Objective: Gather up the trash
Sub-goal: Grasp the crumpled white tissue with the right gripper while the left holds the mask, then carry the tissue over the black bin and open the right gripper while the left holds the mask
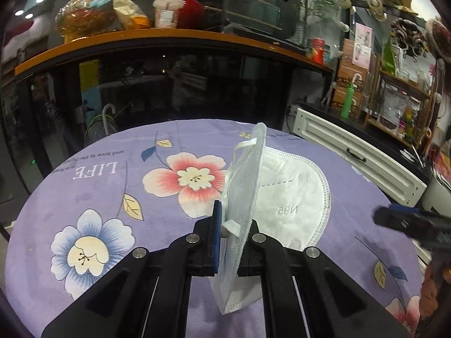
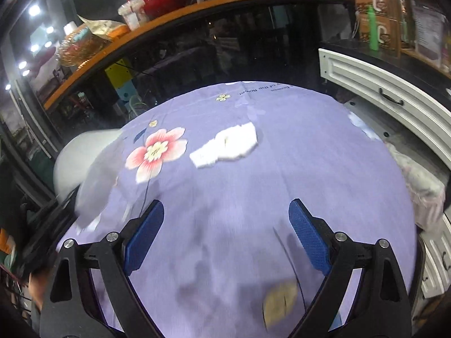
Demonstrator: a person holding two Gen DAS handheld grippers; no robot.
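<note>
My left gripper is shut on a white N95 mask. The mask stands on edge between the blue pads, lifted over the purple flowered tablecloth. In the right wrist view the same mask shows as a blur at the left edge. My right gripper is open above the cloth with nothing between its blue pads. A crumpled white tissue lies on the cloth ahead of it. The right gripper also shows, blurred, at the right edge of the left wrist view.
The round table stands before a dark glass counter with an orange top that carries jars and a red vase. A white drawer unit flanks the table's right side. A pale crumpled bag sits at the right edge.
</note>
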